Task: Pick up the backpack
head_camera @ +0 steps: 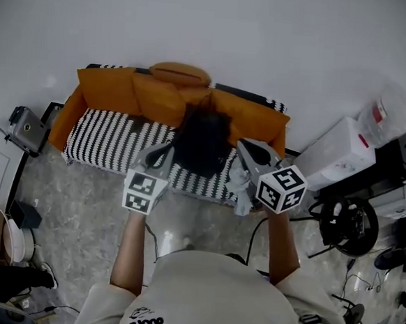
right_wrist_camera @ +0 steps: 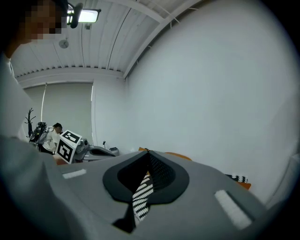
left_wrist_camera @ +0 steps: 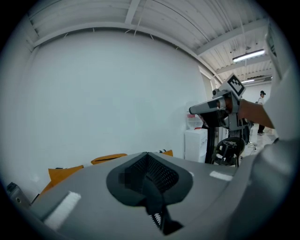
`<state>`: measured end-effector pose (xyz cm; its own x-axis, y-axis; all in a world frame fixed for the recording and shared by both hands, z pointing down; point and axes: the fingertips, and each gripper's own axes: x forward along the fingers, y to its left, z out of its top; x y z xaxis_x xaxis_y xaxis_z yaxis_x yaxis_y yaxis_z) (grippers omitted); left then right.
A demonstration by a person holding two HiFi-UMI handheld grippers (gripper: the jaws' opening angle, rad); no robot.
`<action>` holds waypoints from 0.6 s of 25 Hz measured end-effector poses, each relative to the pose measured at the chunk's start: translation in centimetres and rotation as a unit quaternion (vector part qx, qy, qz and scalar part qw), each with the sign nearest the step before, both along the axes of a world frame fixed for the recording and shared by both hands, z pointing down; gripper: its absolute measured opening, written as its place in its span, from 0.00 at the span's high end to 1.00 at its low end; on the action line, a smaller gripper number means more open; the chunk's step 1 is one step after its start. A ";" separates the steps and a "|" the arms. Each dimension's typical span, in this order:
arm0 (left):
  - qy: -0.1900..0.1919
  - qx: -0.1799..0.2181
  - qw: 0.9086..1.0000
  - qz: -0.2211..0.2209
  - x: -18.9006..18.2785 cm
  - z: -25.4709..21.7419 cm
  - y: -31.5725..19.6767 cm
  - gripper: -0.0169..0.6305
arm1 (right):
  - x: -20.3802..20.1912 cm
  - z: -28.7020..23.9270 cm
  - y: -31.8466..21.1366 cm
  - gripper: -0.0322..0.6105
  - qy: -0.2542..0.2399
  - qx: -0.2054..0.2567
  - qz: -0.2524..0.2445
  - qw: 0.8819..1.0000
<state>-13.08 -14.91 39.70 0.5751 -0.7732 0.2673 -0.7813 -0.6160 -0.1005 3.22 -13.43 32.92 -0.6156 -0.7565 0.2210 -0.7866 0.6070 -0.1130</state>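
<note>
White wall [head_camera: 269,30], marbled floor [head_camera: 81,204] — striped sofa [head_camera: 114,140] with orange cushions [head_camera: 110,91] at frame centre.
Black backpack [head_camera: 203,140] sits mid-frame on the sofa seat, against the cushions. Left tongs [head_camera: 165,150] just beside its lower-left edge, right tongs [head_camera: 246,146] by its lower-right — both clenched tip to tip, holding nothing; sofa stripes show through the slit in the right gripper view.

— What lies ahead of the right gripper [right_wrist_camera: 147,153]?
— Its jaws meet at the tip, and a slit beneath them shows black-and-white striped fabric [right_wrist_camera: 142,197].
— And to its left?
— The left gripper [right_wrist_camera: 111,151], level with it. Just beyond the tips there is an orange cushion [right_wrist_camera: 180,156] against a white wall [right_wrist_camera: 211,84].
</note>
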 end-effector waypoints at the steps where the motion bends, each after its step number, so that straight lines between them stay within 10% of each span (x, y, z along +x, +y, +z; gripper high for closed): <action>1: 0.000 -0.001 1.000 0.002 -0.3 0.1 -0.3 0.96 | -0.2 0.0 -0.4 0.95 -0.005 0.001 0.005 1.000; 15: -0.004 -0.008 1.000 0.019 -0.8 1.0 -4.7 0.94 | -1.1 1.2 -4.6 0.95 0.015 -0.014 0.025 0.999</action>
